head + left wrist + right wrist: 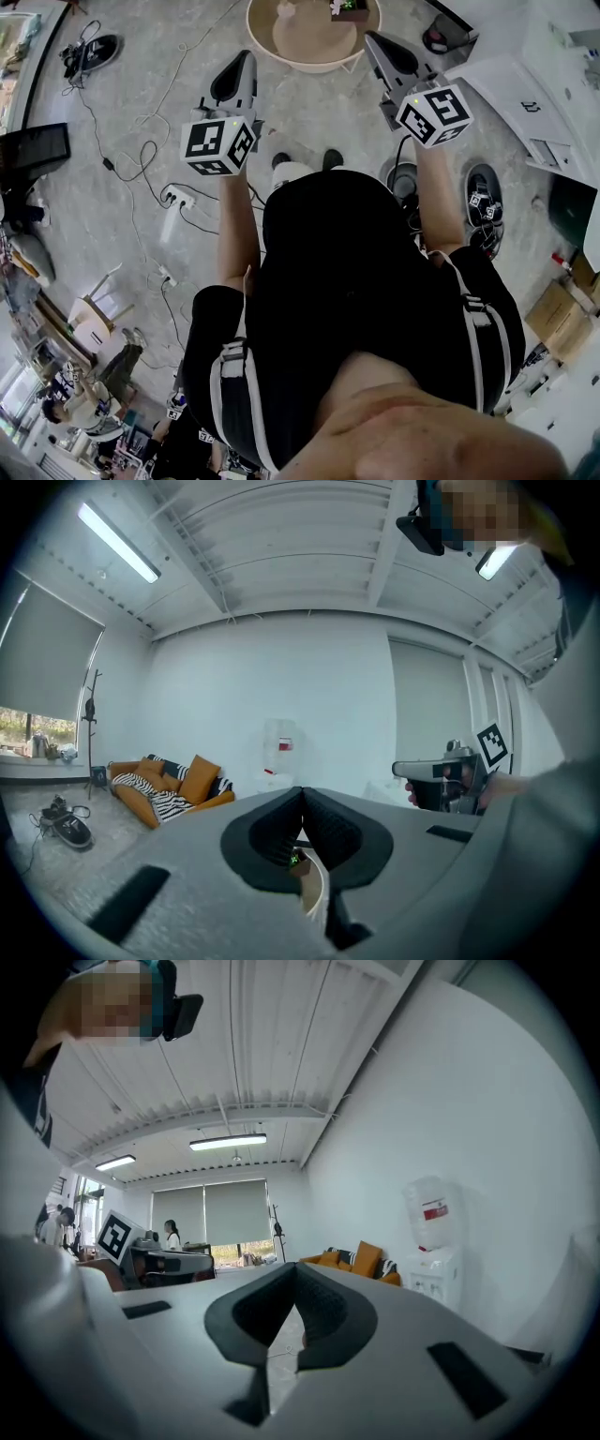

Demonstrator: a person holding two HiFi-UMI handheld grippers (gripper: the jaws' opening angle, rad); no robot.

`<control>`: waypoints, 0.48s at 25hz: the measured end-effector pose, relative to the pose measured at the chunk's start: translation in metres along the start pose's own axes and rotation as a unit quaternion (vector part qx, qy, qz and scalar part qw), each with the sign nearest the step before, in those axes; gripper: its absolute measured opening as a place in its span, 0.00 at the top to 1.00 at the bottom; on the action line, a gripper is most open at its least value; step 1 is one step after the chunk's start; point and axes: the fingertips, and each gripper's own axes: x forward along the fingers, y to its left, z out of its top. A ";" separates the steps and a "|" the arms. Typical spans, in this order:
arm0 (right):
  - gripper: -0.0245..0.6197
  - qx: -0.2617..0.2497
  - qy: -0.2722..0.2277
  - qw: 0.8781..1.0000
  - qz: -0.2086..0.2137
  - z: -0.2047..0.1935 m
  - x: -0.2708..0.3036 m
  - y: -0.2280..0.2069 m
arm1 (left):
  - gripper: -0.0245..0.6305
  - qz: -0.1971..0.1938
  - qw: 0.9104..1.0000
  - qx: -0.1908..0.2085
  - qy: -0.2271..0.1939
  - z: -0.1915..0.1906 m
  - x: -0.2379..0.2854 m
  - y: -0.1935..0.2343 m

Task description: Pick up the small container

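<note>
The small container [349,8] is a dark box with green on top, standing at the far side of a round beige table [309,58] at the top of the head view. Both grippers are held level in front of the person, short of the table. My left gripper [246,58] is shut with nothing in it. Through the gap under its closed pads [319,832] in the left gripper view I see the container [297,861] and the table rim [322,892]. My right gripper [373,39] is shut too, its pads [319,1312] meeting at the tip and holding nothing.
Cables and a power strip [178,197] lie on the grey floor to the left, with shoes [98,52] beyond. A white desk [525,103] and a cardboard box [561,319] stand to the right. An orange sofa [173,789] and a water dispenser [281,757] line the far wall.
</note>
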 end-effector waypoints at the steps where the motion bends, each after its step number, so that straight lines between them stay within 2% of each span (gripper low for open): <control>1: 0.96 0.006 0.004 1.000 -0.004 -0.003 0.002 -0.003 | 0.93 0.001 1.000 -0.001 0.000 -0.001 0.000 0.002; 6: 0.96 0.017 0.023 1.000 -0.009 -0.018 0.019 -0.007 | 0.93 0.015 1.000 0.006 0.006 -0.013 0.007 0.019; 12: 0.96 0.005 0.048 0.999 -0.017 -0.031 0.056 -0.030 | 0.93 -0.003 1.000 -0.002 0.012 -0.029 0.048 0.048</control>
